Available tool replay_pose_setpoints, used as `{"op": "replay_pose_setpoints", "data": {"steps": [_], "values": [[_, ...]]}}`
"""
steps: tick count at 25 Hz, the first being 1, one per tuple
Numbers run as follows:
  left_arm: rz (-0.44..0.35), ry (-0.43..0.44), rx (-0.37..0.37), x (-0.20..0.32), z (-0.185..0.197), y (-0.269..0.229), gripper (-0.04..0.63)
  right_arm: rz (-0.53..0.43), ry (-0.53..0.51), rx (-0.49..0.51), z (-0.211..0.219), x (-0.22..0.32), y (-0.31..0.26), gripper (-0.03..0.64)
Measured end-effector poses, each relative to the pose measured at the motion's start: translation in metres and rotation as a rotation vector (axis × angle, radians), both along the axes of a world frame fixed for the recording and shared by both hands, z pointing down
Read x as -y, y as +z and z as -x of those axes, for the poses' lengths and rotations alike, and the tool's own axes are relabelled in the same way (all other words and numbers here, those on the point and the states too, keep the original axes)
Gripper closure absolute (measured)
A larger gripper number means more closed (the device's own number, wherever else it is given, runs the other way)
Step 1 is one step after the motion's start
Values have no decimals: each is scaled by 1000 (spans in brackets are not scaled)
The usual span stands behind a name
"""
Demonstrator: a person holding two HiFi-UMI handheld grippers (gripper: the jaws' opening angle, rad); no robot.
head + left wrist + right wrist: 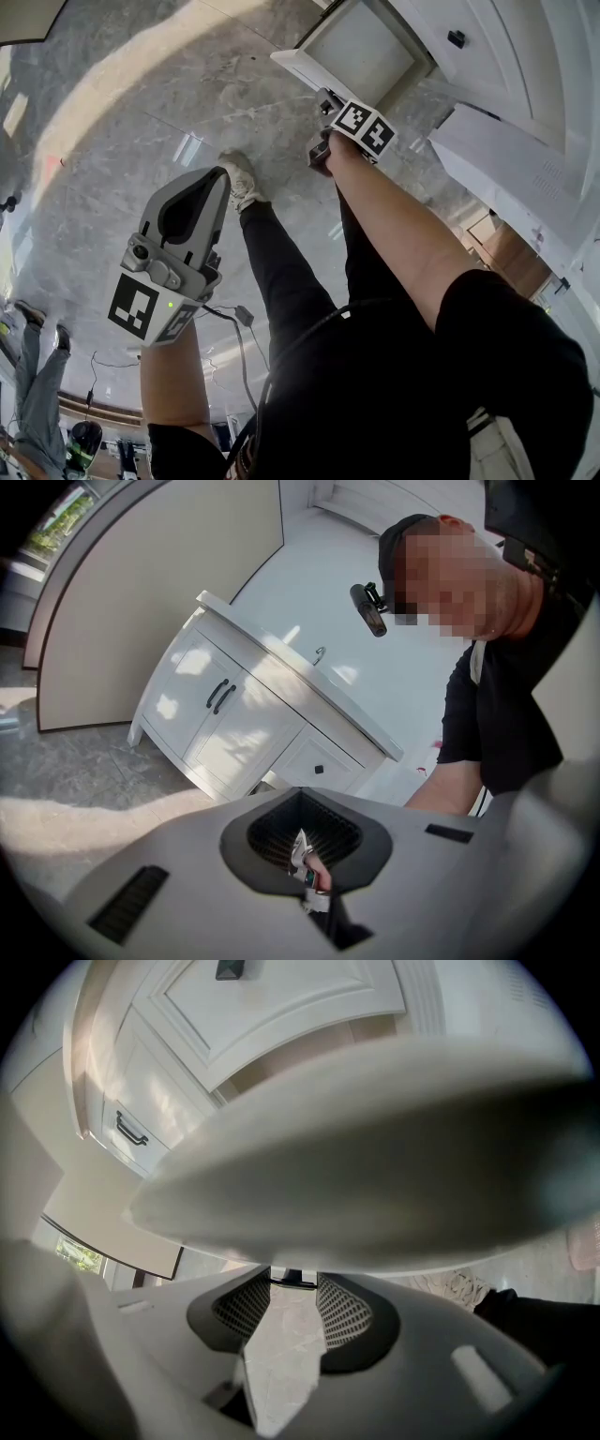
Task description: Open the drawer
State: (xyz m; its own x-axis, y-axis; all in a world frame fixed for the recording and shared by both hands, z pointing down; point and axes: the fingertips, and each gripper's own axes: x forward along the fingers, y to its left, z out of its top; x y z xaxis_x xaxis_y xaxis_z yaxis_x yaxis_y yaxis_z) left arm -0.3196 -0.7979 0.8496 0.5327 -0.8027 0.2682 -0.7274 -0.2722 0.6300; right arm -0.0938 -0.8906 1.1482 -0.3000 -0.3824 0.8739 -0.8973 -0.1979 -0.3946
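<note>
The white drawer (298, 66) of the vanity stands pulled out, and I see its grey bottom from above. My right gripper (324, 99), with its marker cube, points down at the drawer's front panel. In the right gripper view the drawer front (375, 1147) is a blurred white mass just above the jaws. The right gripper (294, 1281) holds a small dark knob (294, 1279) between its tips. My left gripper (222, 174) hangs over the floor, away from the drawer, with its jaws together. A small white and pink scrap (307, 862) sits where the left gripper's (300, 799) pads meet.
The white vanity (281, 682) has two doors with black handles (220, 696) and an upper drawer with a black knob (457, 38). The person's legs and a shoe (242, 180) stand on the marble floor (122, 112). Another person's legs (33, 375) show at lower left.
</note>
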Motion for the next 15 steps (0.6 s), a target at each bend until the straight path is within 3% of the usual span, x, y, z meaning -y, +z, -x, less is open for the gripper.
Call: {"op": "replay_pose_setpoints", "data": {"steps": [15], "values": [[-5,-11,-6,-4,11,-2,604,14,2,-23,1,-10,-1,468]]}}
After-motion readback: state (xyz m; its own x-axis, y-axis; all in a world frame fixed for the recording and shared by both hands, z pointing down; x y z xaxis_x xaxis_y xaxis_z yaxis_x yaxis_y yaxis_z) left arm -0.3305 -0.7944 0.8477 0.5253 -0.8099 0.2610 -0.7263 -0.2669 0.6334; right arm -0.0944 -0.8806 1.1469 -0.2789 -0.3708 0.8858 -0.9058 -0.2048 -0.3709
